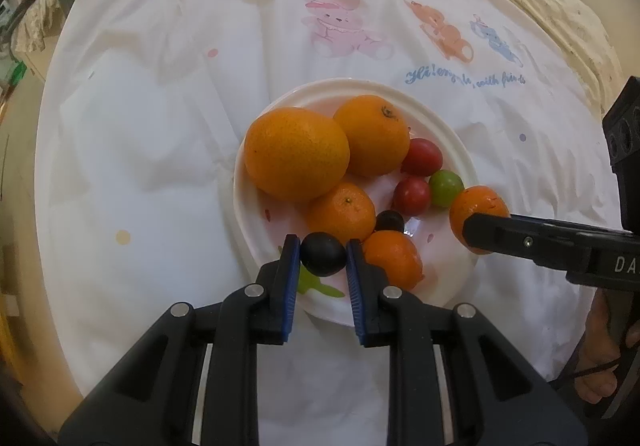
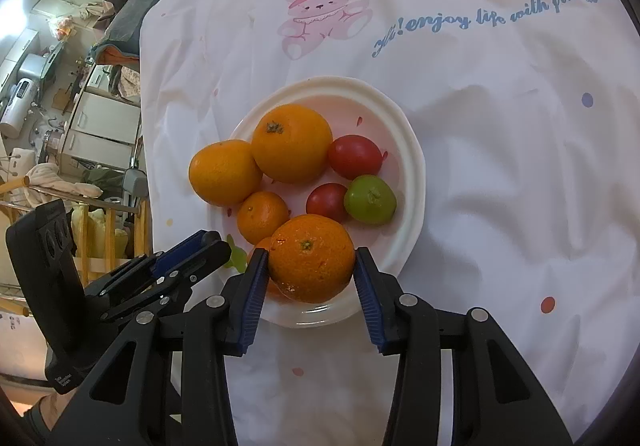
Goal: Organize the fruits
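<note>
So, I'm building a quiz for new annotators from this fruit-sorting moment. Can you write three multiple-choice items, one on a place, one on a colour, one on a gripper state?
1. Where do the two red tomatoes lie?
A. on the plate
B. on the cloth
C. in the right gripper

2. What colour is the small fruit in the left gripper?
A. green
B. dark, near black
C. red

3. What is the right gripper doing?
A. open over cloth
B. shut on nothing
C. gripping a mandarin

Key:
1 A: both red tomatoes sit inside the plate.
2 B: the dark fruit sits between the left gripper jaws.
3 C: the right gripper jaws press both sides of the mandarin.
</note>
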### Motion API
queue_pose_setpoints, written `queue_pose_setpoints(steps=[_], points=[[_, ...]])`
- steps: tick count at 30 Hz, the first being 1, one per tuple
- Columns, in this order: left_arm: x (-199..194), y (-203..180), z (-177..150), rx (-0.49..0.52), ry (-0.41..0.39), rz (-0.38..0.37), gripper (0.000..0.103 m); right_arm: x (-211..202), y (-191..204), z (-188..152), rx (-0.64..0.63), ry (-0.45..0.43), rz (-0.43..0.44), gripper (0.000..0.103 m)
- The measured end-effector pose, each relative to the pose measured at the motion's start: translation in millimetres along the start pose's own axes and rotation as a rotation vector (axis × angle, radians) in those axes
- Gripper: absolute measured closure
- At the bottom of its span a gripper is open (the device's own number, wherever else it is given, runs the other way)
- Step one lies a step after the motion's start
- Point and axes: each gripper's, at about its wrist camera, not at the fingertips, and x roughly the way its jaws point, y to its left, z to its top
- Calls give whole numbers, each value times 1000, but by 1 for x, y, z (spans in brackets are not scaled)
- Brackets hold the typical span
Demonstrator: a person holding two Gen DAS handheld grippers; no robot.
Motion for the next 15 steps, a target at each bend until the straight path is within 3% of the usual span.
queue_pose_setpoints(steps=[3,5,6,7,8,10,15], points=[[-1,-1,0,-3,-2,-7,81,-2,1,0,7,-6,16,56],[-2,1,0,-19,1,-32,55,-3,0,1,16,-6,20,56],[-3,3,0,-33,-3,-39,29,-4,0,1,18,-10,13,56],[-6,5,-1,-52,-19,-38,16,-5,0,1,21,-13,14,52],[-8,7,-2,-62,-32,-39,15,-7,-1,1,30,-18,34,40],[-12,9,-1,-68,-36,-40,15,-12,-2,1,40,-32,65,33],[-49,24,-2,-117,-162,31,15,-33,2,2,38,-98,87,33]])
